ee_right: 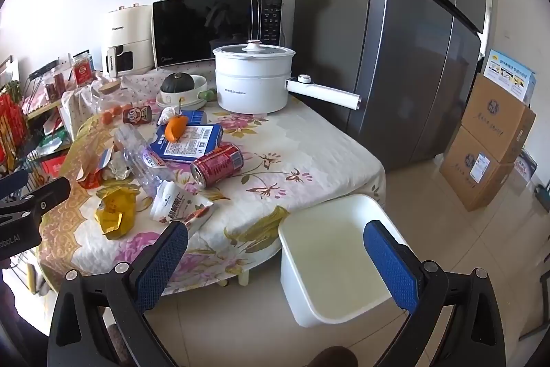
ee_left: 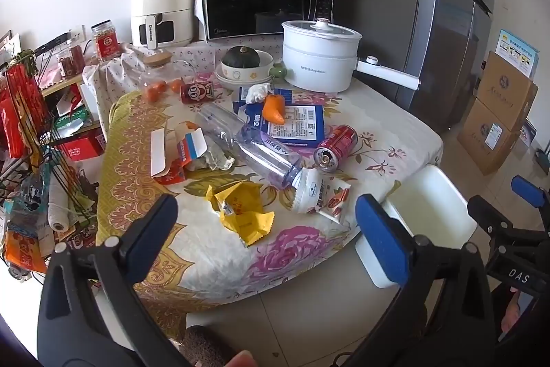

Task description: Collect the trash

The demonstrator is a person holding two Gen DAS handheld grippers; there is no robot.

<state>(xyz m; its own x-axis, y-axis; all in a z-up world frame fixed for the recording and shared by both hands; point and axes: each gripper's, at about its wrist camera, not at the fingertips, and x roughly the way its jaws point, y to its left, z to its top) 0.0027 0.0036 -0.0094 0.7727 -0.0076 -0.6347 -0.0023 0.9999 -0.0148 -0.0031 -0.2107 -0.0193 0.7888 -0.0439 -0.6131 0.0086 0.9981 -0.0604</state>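
Observation:
Trash lies across the floral tablecloth [ee_left: 378,140]: a yellow wrapper [ee_left: 242,207] [ee_right: 115,212], a clear plastic bottle [ee_left: 247,143] [ee_right: 141,157] on its side, a red can [ee_left: 335,145] [ee_right: 218,164] on its side, a white snack pouch [ee_left: 318,195] [ee_right: 178,203], and a torn red-and-white carton [ee_left: 178,153]. A white bin [ee_right: 330,260] [ee_left: 431,212] stands on the floor at the table's near right corner. My left gripper [ee_left: 266,224] hangs open above the yellow wrapper. My right gripper [ee_right: 276,251] is open over the bin's left rim. Both hold nothing.
A blue box [ee_left: 297,126] with an orange pepper [ee_left: 273,109], a white electric pot [ee_left: 319,57], a bowl with a squash [ee_left: 242,64], a microwave [ee_left: 264,4] and an air fryer [ee_left: 160,9] fill the back. Fridge [ee_right: 419,57] and cardboard boxes [ee_right: 488,147] stand right; a cluttered rack [ee_left: 31,133] left.

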